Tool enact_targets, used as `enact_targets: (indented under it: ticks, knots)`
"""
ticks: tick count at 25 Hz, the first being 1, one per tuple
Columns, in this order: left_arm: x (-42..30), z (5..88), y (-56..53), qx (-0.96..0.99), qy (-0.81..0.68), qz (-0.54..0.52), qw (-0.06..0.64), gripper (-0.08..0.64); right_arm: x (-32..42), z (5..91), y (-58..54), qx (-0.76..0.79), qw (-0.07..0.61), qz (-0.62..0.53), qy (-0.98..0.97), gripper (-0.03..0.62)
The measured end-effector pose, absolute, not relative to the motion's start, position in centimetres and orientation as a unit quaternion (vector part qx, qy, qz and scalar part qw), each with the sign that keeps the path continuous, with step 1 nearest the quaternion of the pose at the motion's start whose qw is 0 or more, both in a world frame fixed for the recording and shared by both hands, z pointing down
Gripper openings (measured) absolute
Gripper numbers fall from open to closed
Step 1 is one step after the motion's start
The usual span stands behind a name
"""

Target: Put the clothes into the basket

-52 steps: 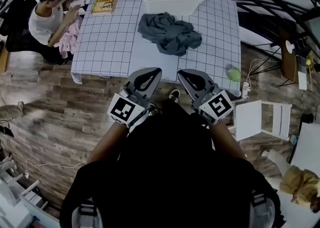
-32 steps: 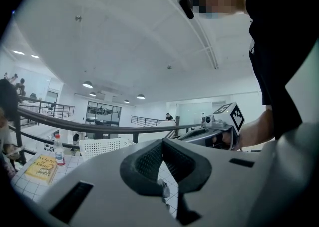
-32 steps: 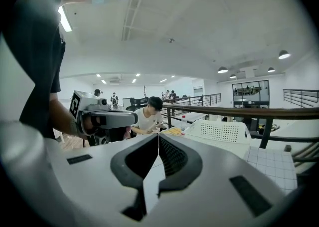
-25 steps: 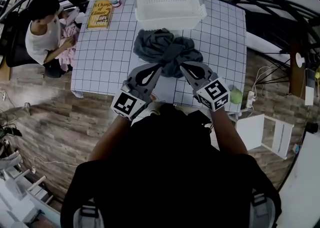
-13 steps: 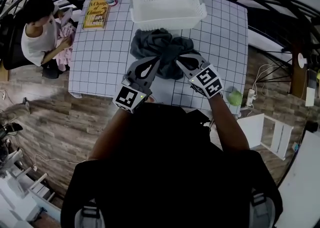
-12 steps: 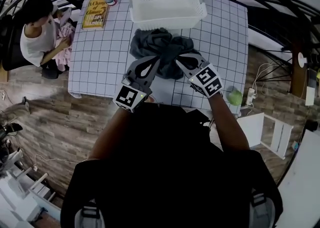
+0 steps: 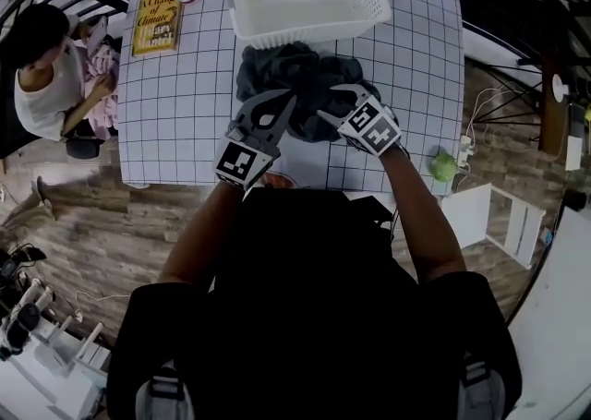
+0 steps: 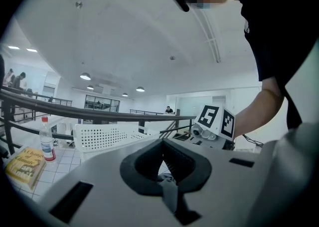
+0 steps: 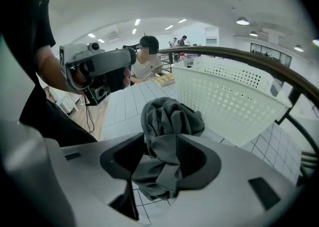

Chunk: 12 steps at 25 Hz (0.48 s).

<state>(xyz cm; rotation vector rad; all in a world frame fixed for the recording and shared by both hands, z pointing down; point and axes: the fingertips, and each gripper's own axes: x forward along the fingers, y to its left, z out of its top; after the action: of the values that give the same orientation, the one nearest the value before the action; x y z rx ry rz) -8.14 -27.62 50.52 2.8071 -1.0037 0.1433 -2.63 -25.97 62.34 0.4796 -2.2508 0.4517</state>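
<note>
Both grippers now forward over checked table (image 7: 185, 104); moments earlier they hung short of its near edge. Left gripper (image 7: 282, 106): jaws pressed together, tip at near-left edge of grey garment (image 7: 305, 77), nothing clearly pinched. Right gripper (image 7: 334, 102): tilted down onto garment, jaws just opening, part-spread, bunched grey cloth standing between them, not clamped. Garment lies crumpled on table, just beside front wall of white basket (image 7: 309, 35).

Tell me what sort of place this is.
Probably an open hall or lab, not a home: a black railing curves past the gridded table, ceiling lights recede far back, and another person sits nearby.
</note>
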Motion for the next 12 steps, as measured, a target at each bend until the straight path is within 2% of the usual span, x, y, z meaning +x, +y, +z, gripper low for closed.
enact_targets:
  ticks: [4,12]
  knots:
    - [-8.3,52.5,-29.1,0.941,-0.323,0.055,0.085,0.003,-3.5,65.3,-27.0,0.163,0.420,0.177,-0.875,0.280]
    - [-8.2,55.2,-31.3,0.943,-0.313,0.061,0.099,0.003,-4.4,70.5,-28.3,0.132,0.481,0.163,-0.851,0.423]
